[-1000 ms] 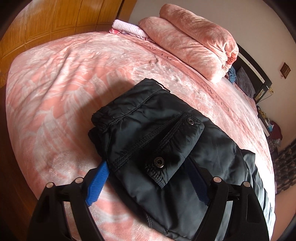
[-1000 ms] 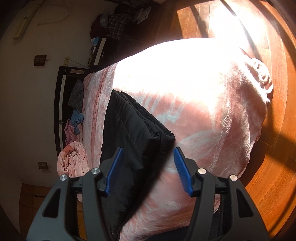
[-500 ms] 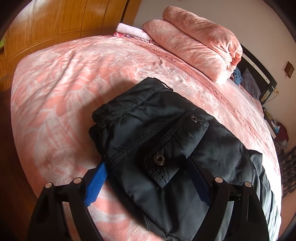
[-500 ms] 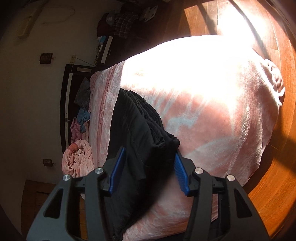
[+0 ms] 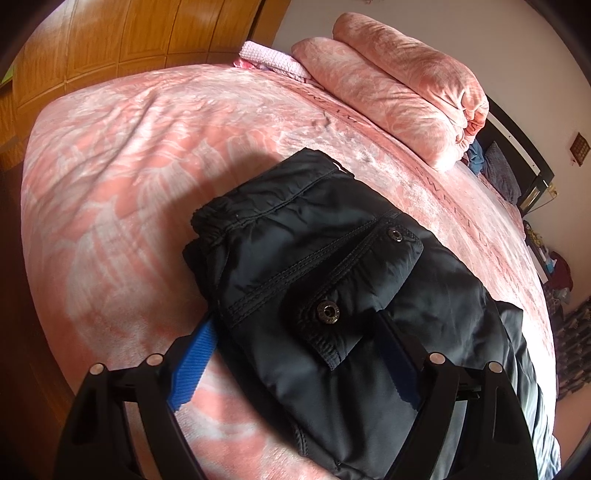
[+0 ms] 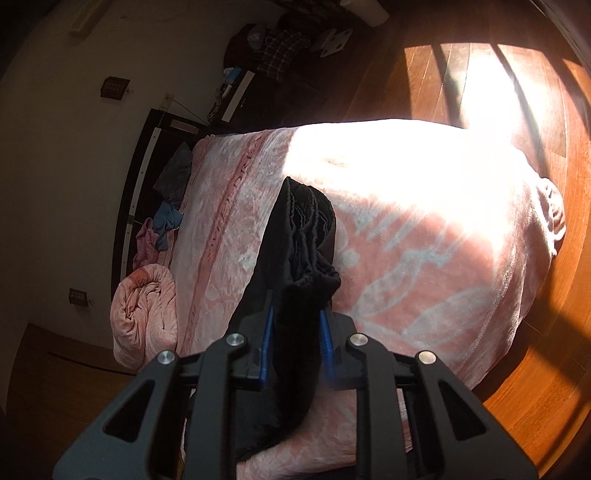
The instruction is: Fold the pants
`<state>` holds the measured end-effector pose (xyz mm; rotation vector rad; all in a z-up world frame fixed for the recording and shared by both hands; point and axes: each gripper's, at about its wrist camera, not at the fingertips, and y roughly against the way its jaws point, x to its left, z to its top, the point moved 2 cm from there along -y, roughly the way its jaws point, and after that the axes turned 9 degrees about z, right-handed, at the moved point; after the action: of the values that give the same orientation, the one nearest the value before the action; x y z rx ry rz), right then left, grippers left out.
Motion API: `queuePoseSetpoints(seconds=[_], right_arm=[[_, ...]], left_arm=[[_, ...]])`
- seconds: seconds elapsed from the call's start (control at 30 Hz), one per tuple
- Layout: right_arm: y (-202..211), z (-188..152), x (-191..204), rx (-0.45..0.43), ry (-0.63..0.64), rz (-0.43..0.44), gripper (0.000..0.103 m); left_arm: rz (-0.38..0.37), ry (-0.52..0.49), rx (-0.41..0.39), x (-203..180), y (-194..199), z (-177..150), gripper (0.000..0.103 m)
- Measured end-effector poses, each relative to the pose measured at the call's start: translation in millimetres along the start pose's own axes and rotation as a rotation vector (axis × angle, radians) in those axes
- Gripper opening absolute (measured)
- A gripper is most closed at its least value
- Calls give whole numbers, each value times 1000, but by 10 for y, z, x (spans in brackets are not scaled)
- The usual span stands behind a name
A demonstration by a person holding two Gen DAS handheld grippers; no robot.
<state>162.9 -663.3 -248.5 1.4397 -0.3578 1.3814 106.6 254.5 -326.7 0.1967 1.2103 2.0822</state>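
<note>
Your right tool has narrowed over the last second from a wide gape to a firm pinch, its blue pads now pressed against the stacked black layers at one end of the pants; your left tool remains spread wide, one blue pad beside the bundle's edge on the bedspread, the other lying over the dark fabric near the snap pocket, gripping nothing. The pants lie as a compact folded bundle near the middle of the bed, waistband and pocket flap uppermost in the left view. With one end now seized, the stack looks ready to be lifted or turned for a further fold; the padded cloth is thick and may slip layer by layer if the pinch is shallow. The bed wears a pink plush bedspread, soft and yielding. A folded pink quilt sits at the head end, a wooden wardrobe stands beyond, and sunlit wooden floor surrounds the far side.
</note>
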Motion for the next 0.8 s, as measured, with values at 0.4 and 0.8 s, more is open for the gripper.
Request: queuePoseSetpoints(seconds=[0.4,0.8], right_arm=[[46,-134,791,-14,173,-35,18],[64,-332,1335,-10,294,-42,18]], left_arm=[[-24,35,25,55,-28,-44,88],[-50,54,42,110,-50,-41,88]])
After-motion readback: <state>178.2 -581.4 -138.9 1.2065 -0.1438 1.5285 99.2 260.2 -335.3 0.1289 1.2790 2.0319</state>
